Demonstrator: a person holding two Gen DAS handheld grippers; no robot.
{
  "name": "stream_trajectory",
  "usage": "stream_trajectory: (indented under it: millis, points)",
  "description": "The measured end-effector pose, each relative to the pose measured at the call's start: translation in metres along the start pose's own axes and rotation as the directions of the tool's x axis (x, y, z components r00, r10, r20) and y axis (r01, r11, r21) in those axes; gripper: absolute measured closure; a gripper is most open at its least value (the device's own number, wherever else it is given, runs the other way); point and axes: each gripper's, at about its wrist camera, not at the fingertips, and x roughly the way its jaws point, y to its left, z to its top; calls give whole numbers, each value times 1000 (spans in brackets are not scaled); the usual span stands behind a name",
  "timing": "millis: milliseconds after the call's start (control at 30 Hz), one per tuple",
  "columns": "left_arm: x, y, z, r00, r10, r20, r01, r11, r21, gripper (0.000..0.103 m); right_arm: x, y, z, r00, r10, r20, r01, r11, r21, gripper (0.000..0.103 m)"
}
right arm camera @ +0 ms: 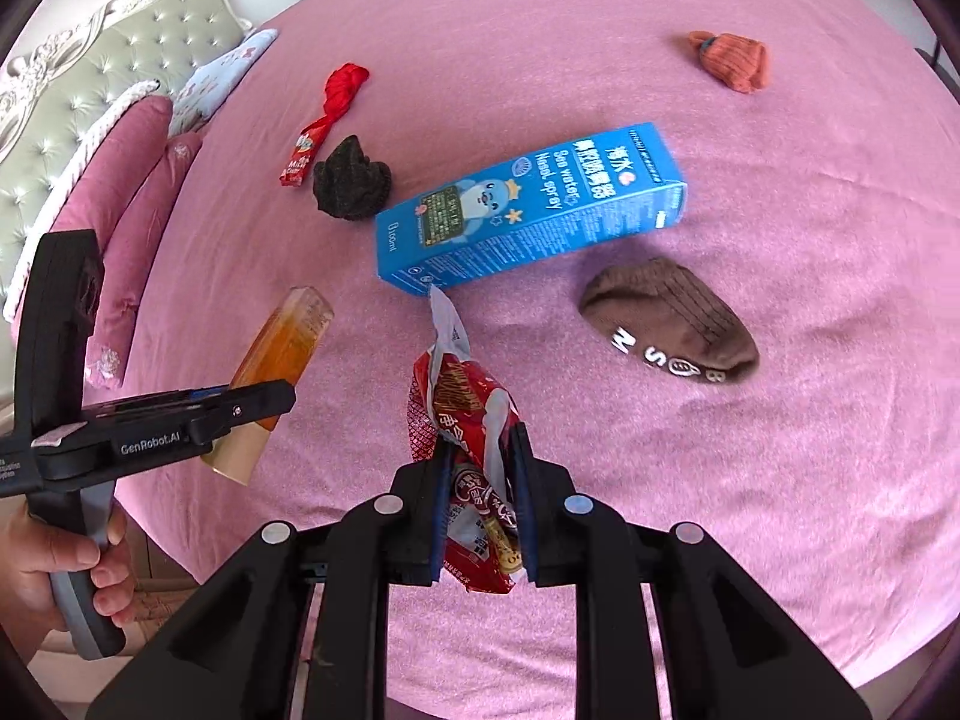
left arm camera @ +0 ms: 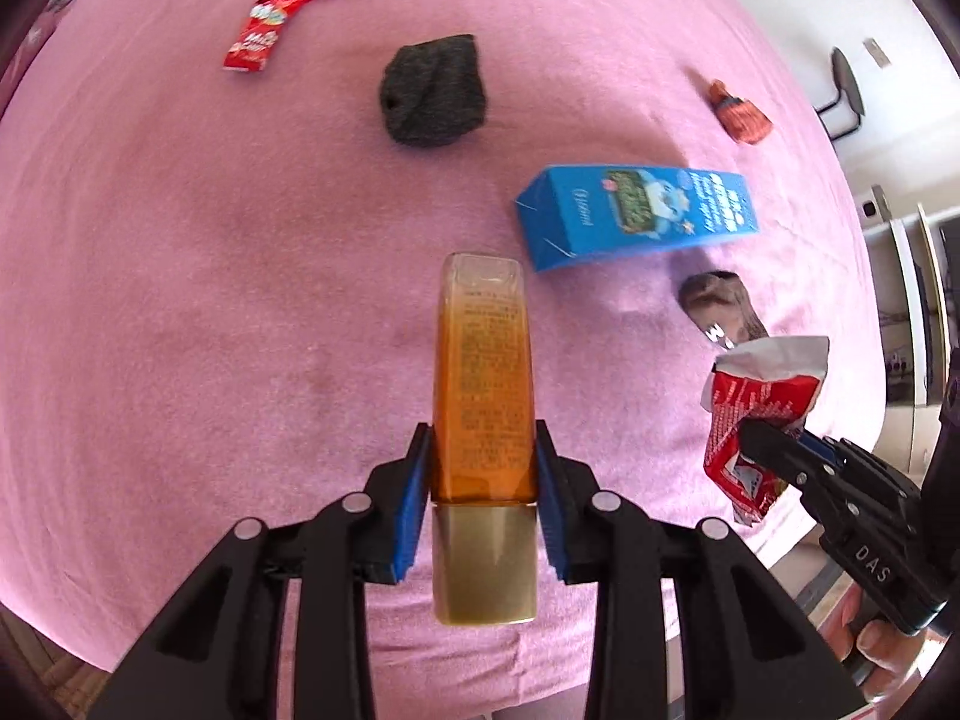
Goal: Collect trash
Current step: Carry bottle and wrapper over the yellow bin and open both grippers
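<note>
My left gripper [left arm camera: 483, 450] is shut on an orange bottle [left arm camera: 483, 384] with a gold cap, held above the pink bedspread [left arm camera: 210, 300]. From the right wrist view that bottle [right arm camera: 282, 348] hangs at the left in the left gripper [right arm camera: 264, 402]. My right gripper [right arm camera: 480, 462] is shut on a crumpled red and white wrapper [right arm camera: 462, 420], also lifted off the bed. This wrapper [left arm camera: 756, 414] shows at the right of the left wrist view in the right gripper [left arm camera: 757, 433]. A blue spray box [left arm camera: 636, 213] [right arm camera: 528, 210] and a twisted red wrapper [left arm camera: 282, 12] [right arm camera: 324, 120] lie on the bed.
A dark grey sock [left arm camera: 432, 90] [right arm camera: 351, 186], a brown sock [right arm camera: 669, 321] [left arm camera: 723, 309] and an orange sock [right arm camera: 729, 57] [left arm camera: 741, 111] lie on the bedspread. Pink pillows [right arm camera: 138, 192] and a tufted headboard [right arm camera: 108, 60] are at the left. A person's hands [right arm camera: 60, 564] hold the grippers at the bed's edge.
</note>
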Motion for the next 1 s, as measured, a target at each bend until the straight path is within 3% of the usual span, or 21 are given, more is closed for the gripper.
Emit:
stream_trajectory:
  millis: [233,500,700,1000]
  points:
    - [-6,-51,-22,998,-51,-38,57,981,188,71,-38,-21,-38,994,-61,95,46,988,151,85]
    - [15,-149,-55,991,-88,-105,120,926,357,71,-86,-74,-95,981,-126,145,78,951,300,85]
    - [36,-238,-97,980,-94,-174,169,855,489,71,-126,-141,-159,969,-178,170,86,893,442,85]
    - [80,-349,-178,945,-79,-317,274,721,636,71,-169,-222,-277,960,-247,135,111,773,625,84]
